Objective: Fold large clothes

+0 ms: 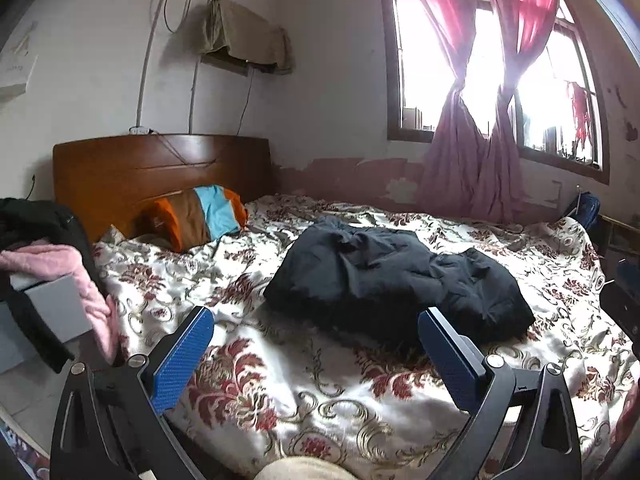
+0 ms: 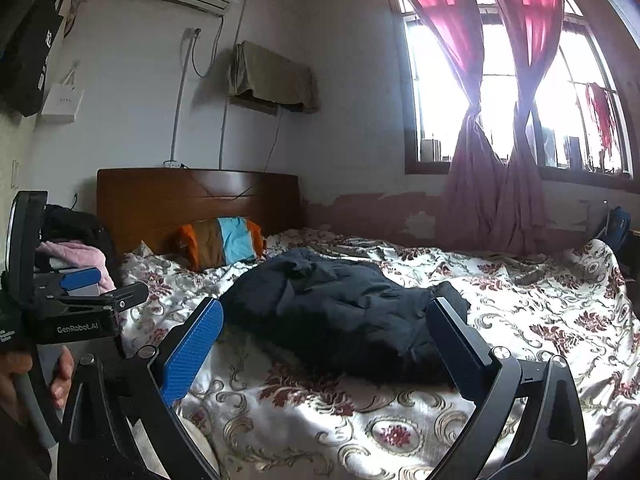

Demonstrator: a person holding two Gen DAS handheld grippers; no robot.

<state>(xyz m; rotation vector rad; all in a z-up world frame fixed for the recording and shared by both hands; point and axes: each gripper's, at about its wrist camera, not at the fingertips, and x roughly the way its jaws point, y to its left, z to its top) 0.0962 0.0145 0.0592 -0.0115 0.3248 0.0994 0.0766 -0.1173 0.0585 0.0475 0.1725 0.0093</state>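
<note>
With the jacket [image 1: 396, 280] lying crumpled mid-bed, well short of the pillow [image 1: 200, 216], and both the left hand-held gripper [image 1: 316, 356] and right hand-held gripper [image 2: 324, 352] held apart and empty before it, several bunched layers could be pinched together, so that a lopsided fold is risked.

Left wrist view: set low above the bed [image 1: 248, 392] foot, facing the headboard [image 1: 160, 172] wall; own jaws spread at 7 and 5 o'clock; dark garment [image 1: 392, 280] near, just past centre.

Right wrist view: same heading, set slightly rightward; left gripper [image 2: 80, 280] seen at 9 o'clock.

Shared: bed [image 2: 360, 420], garment [image 2: 340, 312], headboard [image 2: 192, 200], striped pillow [image 1: 200, 216] [image 2: 224, 240], curtained window [image 1: 492, 60] [image 2: 512, 72] at 1 o'clock.
</note>
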